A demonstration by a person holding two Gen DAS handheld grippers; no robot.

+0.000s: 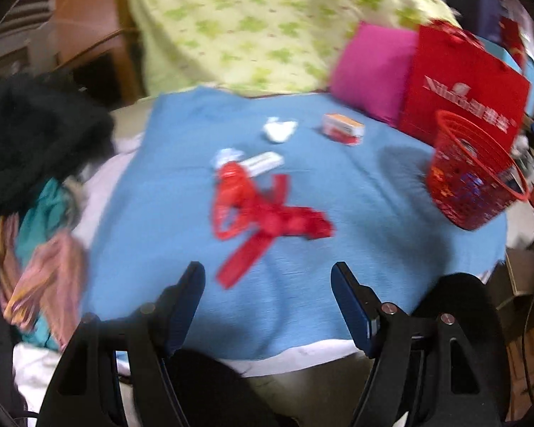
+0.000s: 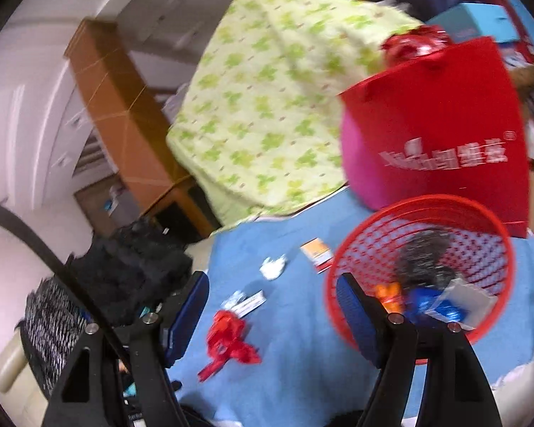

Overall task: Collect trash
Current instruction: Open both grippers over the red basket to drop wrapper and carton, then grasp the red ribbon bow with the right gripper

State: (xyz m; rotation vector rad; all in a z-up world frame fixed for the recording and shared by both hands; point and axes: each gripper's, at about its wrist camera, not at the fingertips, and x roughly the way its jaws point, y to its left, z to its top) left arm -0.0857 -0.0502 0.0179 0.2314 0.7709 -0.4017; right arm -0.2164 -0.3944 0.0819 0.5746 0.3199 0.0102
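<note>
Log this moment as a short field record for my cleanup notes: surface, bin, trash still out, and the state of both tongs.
surface: blue cloth sheet
bin: red plastic mesh basket, at the sheet's right side, already holding some wrappers
trash still out: crumpled red ribbon; crumpled white tissue; small orange-and-white carton; flat white packet
left tongs: open, empty, above the sheet just short of the ribbon
right tongs: open, empty, beside the basket
</note>
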